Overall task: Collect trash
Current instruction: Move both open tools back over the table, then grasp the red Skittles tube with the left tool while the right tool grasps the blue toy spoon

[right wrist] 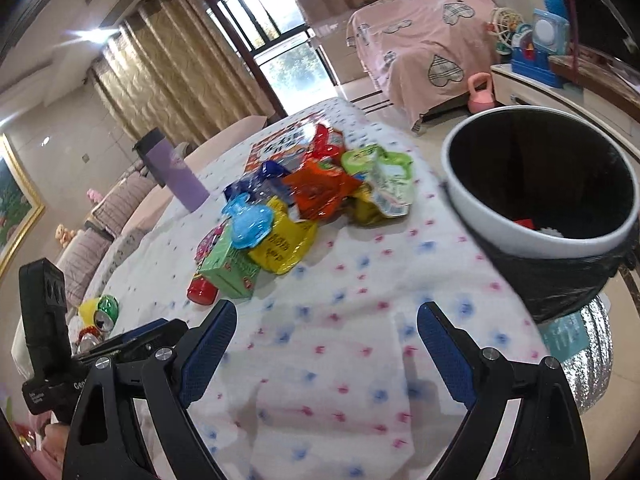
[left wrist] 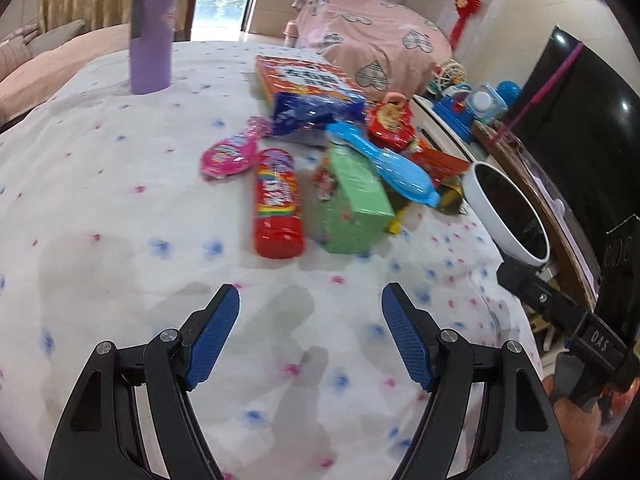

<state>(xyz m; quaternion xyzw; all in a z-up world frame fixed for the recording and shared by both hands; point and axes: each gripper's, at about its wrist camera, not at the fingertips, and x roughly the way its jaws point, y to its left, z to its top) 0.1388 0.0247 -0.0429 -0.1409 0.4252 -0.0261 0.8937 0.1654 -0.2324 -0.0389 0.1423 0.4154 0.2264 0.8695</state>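
**Both tongs empty, trash heaped beside the bin**

Left wrist view: the left tongs are spread wide with nothing between the blue pads, hovering over a surface covered by a white cloth with pink and blue dots. Ahead lies the trash pile: a red tube lying flat, a green box just beside it on the right, a light blue plastic piece resting across the top of the box, a pink wrapper to the tube's left, and a blue foil bag behind. A purple bottle stands upright, well apart at the back left. The white bin with a black liner sits at the surface's right edge.

Right wrist view: the right tongs are likewise released and hold nothing. The pile lies ahead and to the left, with a yellow packet against the green box and an orange wrapper behind them. The bin stands near on the right; some items already lie inside. Crushed cans lie at the far left.
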